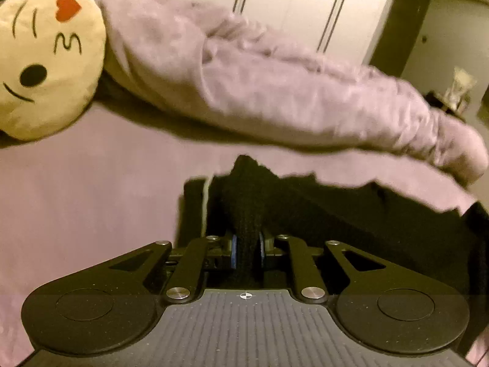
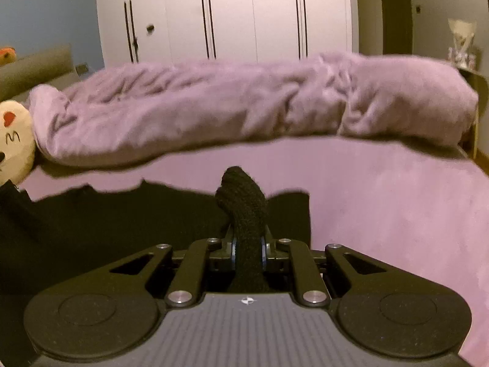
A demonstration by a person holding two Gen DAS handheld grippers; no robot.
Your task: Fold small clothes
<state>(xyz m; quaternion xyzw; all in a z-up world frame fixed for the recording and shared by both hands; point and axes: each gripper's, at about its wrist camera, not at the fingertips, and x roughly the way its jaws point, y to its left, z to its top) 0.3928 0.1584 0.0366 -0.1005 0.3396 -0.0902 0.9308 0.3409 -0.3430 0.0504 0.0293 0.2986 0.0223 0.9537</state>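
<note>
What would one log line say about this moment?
stage: fold under way | left hand-held gripper: shut on black knit garment | right hand-held gripper: shut on same garment | surface: pink bed

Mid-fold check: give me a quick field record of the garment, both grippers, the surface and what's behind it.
garment: black knit garment, spread on the bed
left gripper: shut on a bunched fold of it
right gripper: shut on another bunched fold
surface: pink bedsheet
behind: rolled pink blanket
left end of blanket: yellow emoji pillow
backdrop: white wardrobe
</note>
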